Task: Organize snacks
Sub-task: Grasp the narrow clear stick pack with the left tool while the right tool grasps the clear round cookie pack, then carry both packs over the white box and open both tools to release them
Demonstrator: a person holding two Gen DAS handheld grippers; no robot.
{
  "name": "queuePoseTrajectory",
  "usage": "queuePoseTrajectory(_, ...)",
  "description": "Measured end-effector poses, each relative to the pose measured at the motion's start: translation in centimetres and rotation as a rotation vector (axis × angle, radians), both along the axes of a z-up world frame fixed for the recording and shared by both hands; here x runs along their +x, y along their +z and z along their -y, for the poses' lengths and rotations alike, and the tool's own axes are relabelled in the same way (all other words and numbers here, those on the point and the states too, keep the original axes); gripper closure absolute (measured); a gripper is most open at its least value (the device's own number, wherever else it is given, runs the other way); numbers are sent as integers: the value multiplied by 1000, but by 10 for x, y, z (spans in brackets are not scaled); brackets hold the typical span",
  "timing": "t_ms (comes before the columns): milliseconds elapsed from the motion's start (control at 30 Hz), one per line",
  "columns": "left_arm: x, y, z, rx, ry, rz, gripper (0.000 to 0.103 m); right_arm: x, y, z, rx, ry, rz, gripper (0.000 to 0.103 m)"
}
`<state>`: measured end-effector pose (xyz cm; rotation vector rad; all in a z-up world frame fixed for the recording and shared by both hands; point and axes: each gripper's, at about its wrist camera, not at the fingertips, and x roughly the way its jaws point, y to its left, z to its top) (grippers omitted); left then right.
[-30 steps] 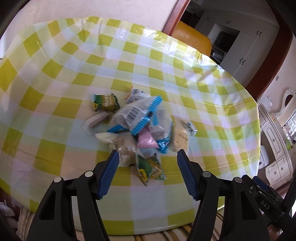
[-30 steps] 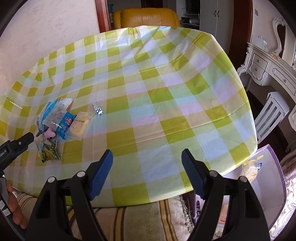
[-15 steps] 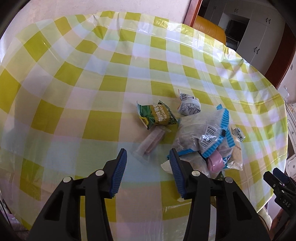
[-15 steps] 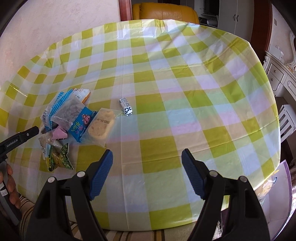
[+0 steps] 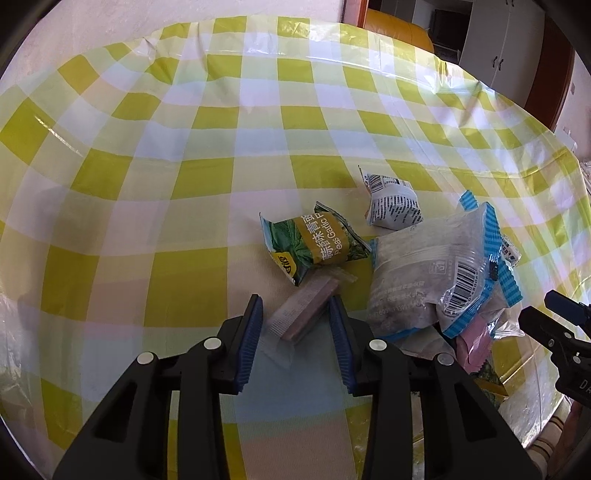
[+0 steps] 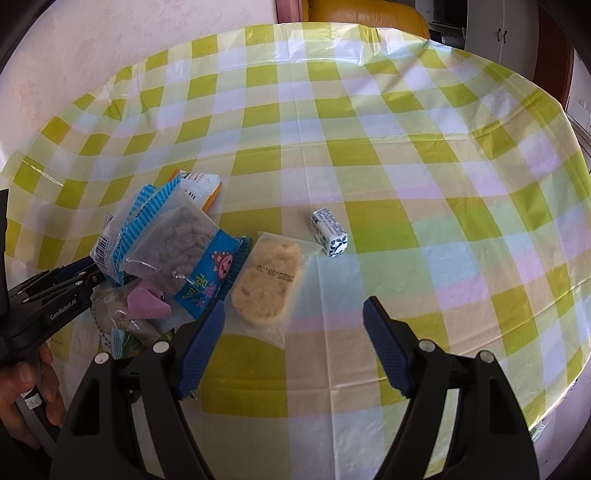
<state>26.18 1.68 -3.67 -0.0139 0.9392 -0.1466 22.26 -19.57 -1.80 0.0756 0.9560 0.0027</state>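
clear crinkly film wraps the bar (image 5: 308, 308), a slim pinkish-brown stick lying at the near-left edge of the snack pile (image 5: 424, 280), just below the green pea packet (image 5: 314, 245). it looks light and fairly stiff inside, but the wrapper is slick and loose at its sealed ends, so a pinch on film alone would likely slip; the firm middle of the bar is the better place to take hold, across its narrow width. the left gripper (image 5: 297, 332) straddles it now, jaws closing to a narrow gap with the bar between them; the right pad seems to touch the wrapper, the left pad stands just off it, so it is not yet gripped.

the right gripper (image 6: 293, 347) hangs wide and empty at the pile's other side, over the corner of the pale cake (image 6: 264, 286) in its clear bag, which looks soft and crumbly. a small wrapped candy (image 6: 328, 232) lies apart, beyond the cake.

the tablecloth (image 5: 184, 184) is glossy plastic in yellow-green checks, wrinkled, so packets will slide easily. past the pile, across the table, stand a yellow chair (image 5: 399, 27) and white cupboards (image 5: 513, 44).
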Motion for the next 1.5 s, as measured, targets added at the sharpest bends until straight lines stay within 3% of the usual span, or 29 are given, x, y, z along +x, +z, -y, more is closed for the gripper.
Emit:
queuePoseTrajectory(233, -3, -1, 3, 64, -16, 20, 79, 20, -10, -7, -6, -13, -23, 26)
queuePoseTrajectory(467, -6, -1, 0, 51, -11, 29, 86, 29, -20, -7, -6, -11, -44, 29)
queuePoseTrajectory(567, -7, 0, 0, 53, 0, 34, 86, 30, -20, -9, -54, -15, -35, 43)
queuePoseTrajectory(800, -10, 1, -15, 24, 68, 37, 87, 27, -19, -4, -49, -16, -16, 65)
queuePoseTrajectory(1500, -65, 33, -24, -26, 139, 86, 88, -21, 3, 18, -39, -12, -6, 67)
